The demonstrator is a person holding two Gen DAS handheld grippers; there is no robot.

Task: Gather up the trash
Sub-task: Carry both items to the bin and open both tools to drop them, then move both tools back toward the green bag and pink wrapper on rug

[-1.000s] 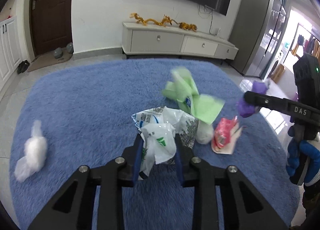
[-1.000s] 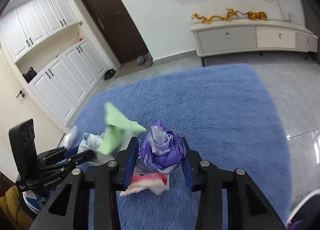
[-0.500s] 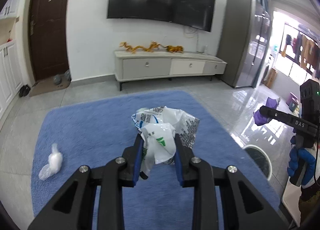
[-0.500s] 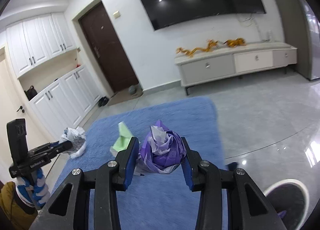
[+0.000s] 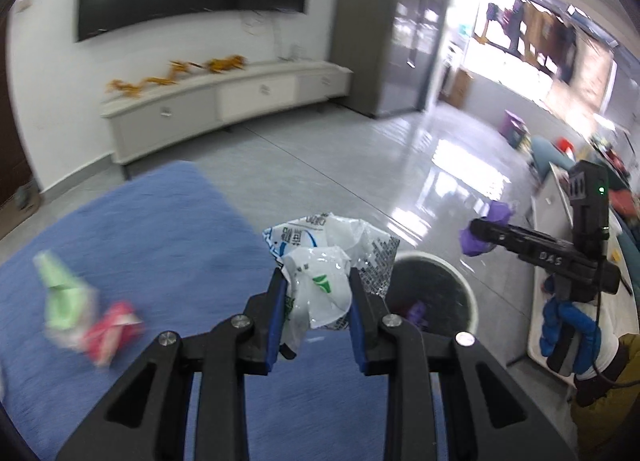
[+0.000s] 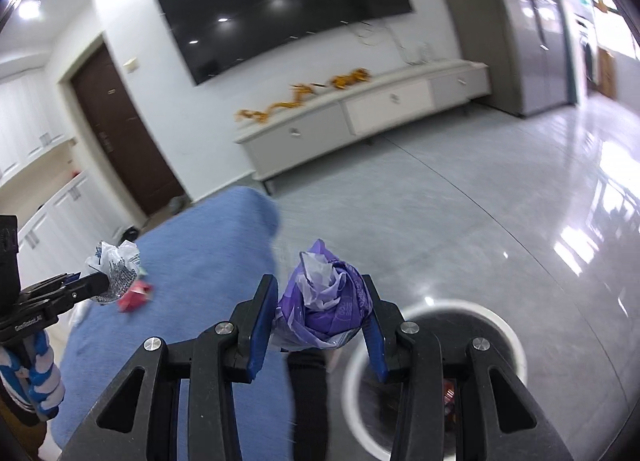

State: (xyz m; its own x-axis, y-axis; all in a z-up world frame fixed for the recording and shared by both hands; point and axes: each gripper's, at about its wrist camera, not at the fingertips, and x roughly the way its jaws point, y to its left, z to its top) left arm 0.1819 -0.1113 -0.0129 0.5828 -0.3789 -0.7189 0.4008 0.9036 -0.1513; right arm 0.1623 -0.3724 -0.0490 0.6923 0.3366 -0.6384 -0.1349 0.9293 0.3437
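My left gripper (image 5: 318, 303) is shut on a crumpled white plastic bag (image 5: 324, 261) and holds it in the air, just left of a round white-rimmed trash bin (image 5: 460, 285) on the floor. My right gripper (image 6: 322, 313) is shut on a crumpled purple wrapper (image 6: 326, 309), held above the bin's left rim (image 6: 508, 333). The right gripper with the purple wrapper also shows in the left wrist view (image 5: 476, 237), right of the bin. A green wrapper (image 5: 60, 289) and a red wrapper (image 5: 112, 325) lie on the blue rug (image 5: 160, 245).
The bin stands on grey tile floor (image 6: 440, 201) just off the rug's edge. A white TV cabinet (image 5: 224, 101) and a wall TV (image 6: 280, 9) are at the back. A grey fridge (image 5: 392, 21) stands to the right. A dark door (image 6: 120, 133) is at the left.
Both grippers have swung right, off the rug and toward the trash bin, still holding their trash. The bin has come into view close under both.
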